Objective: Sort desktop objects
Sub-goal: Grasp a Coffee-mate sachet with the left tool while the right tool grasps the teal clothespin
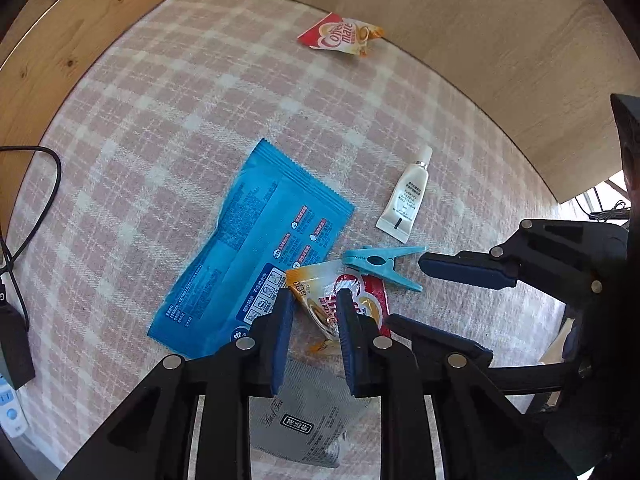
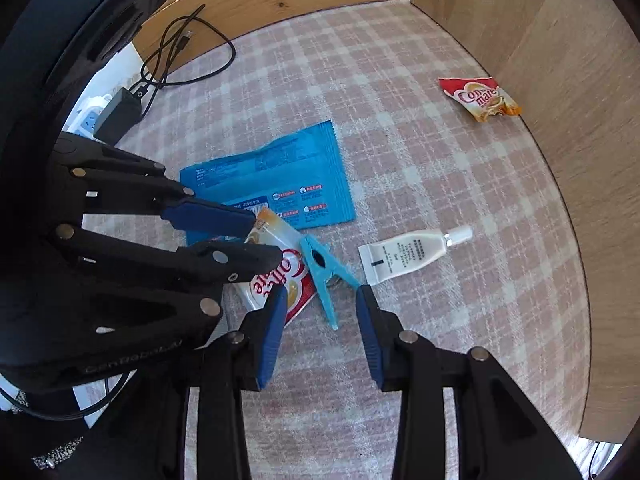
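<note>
My left gripper (image 1: 314, 302) is open, its fingers on either side of a near Coffee-mate sachet (image 1: 362, 300) on the checked cloth; the sachet also shows in the right wrist view (image 2: 276, 276). My right gripper (image 2: 322, 300) is open, its fingers astride the tail of a turquoise clothes peg (image 2: 324, 274), which also shows in the left wrist view (image 1: 380, 262). A blue wipes packet (image 1: 252, 252) lies left of the sachet. A white tube (image 2: 412, 254) lies right of the peg. A second Coffee-mate sachet (image 2: 480, 98) lies by the wooden wall.
A grey tea sachet (image 1: 308, 424) lies under my left gripper. Wooden walls (image 2: 560, 120) bound the cloth at back and right. A black cable and adapter (image 2: 120, 114) and a white power strip (image 1: 12, 412) sit at the left.
</note>
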Motion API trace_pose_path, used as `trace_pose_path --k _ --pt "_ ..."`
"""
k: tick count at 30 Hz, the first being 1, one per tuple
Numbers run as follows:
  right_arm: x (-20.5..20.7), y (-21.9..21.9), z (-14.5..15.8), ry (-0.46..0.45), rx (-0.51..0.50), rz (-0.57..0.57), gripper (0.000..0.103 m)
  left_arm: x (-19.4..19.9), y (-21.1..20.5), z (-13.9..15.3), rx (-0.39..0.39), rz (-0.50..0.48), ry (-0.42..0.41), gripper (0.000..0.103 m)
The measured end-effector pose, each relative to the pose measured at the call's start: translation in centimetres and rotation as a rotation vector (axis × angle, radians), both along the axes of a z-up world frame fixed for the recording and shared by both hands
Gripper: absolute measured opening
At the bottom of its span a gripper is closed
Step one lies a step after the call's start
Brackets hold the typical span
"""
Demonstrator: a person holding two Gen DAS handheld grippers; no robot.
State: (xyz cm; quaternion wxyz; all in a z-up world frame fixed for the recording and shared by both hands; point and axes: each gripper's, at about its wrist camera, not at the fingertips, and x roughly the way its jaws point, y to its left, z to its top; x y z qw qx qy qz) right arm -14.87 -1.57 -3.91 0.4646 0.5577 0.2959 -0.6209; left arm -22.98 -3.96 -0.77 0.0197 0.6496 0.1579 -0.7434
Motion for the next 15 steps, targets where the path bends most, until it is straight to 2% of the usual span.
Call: trace_pose_path --k 10,15 --pt "0.1 -0.6 0.8 0.093 -0.013 0.038 0.035 0.0 -0.3 -0.7 -0.016 -0.015 0.006 0.011" --pt "-0.2 -1.5 0.3 0.091 -0.025 0.074 0.038 0.8 -1.0 -0.7 -0.022 -0.012 0.008 0.009"
